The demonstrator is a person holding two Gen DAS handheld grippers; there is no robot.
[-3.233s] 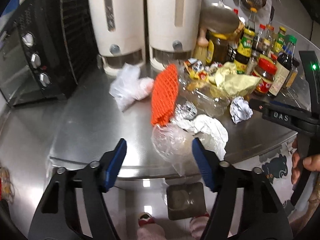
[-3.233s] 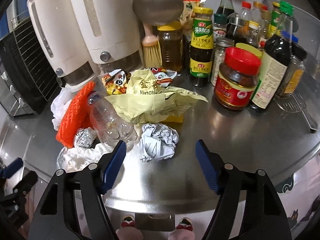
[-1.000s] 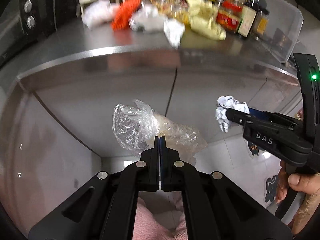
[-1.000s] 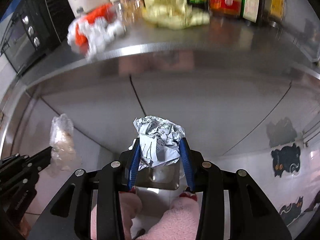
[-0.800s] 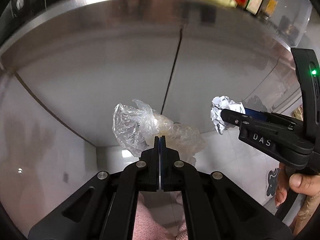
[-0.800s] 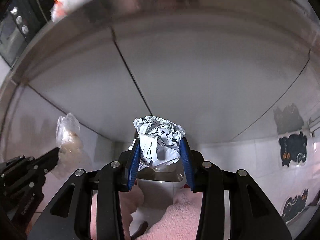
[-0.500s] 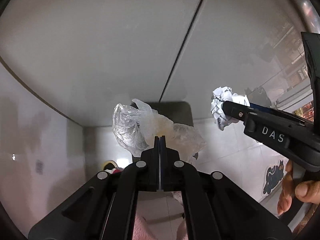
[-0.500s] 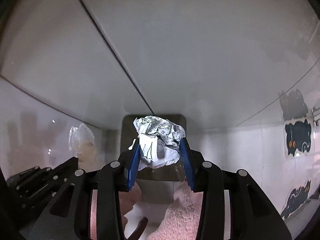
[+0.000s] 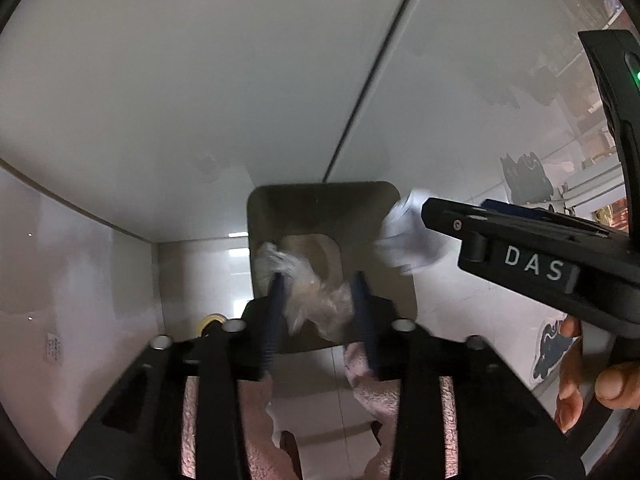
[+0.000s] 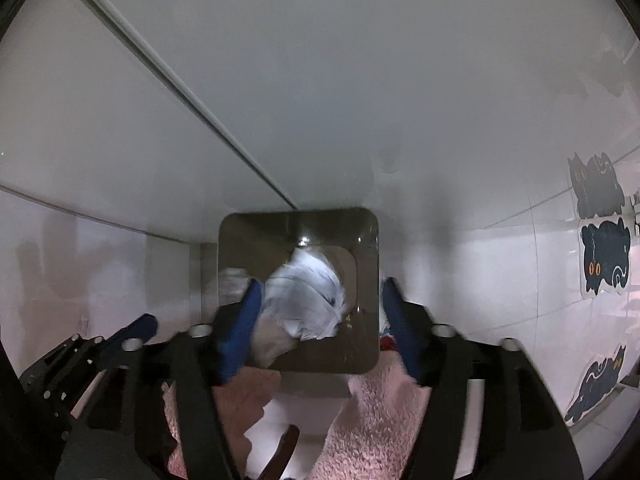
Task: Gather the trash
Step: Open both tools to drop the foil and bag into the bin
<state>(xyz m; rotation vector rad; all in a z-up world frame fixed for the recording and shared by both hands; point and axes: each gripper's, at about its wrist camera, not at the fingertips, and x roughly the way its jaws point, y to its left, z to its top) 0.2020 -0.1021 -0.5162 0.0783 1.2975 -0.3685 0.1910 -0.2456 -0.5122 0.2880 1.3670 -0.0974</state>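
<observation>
The left gripper (image 9: 318, 312) stands with jaws parted, a crumpled plastic bag (image 9: 308, 288) loose between the blue pads above the bin (image 9: 400, 280); half a second ago those jaws were pinched shut on it. The right gripper (image 10: 320, 320) is spread wide too, and the paper ball (image 10: 308, 296), blurred, sits over the bin's (image 10: 248, 248) opening, no longer squeezed between the pads as it was before. The right gripper's side (image 9: 536, 268) reads "DAS", with a green light glowing on its body. Pink slippers (image 10: 376, 408) show below the bin. Black cat stickers (image 10: 604, 256) mark the tiled wall.
</observation>
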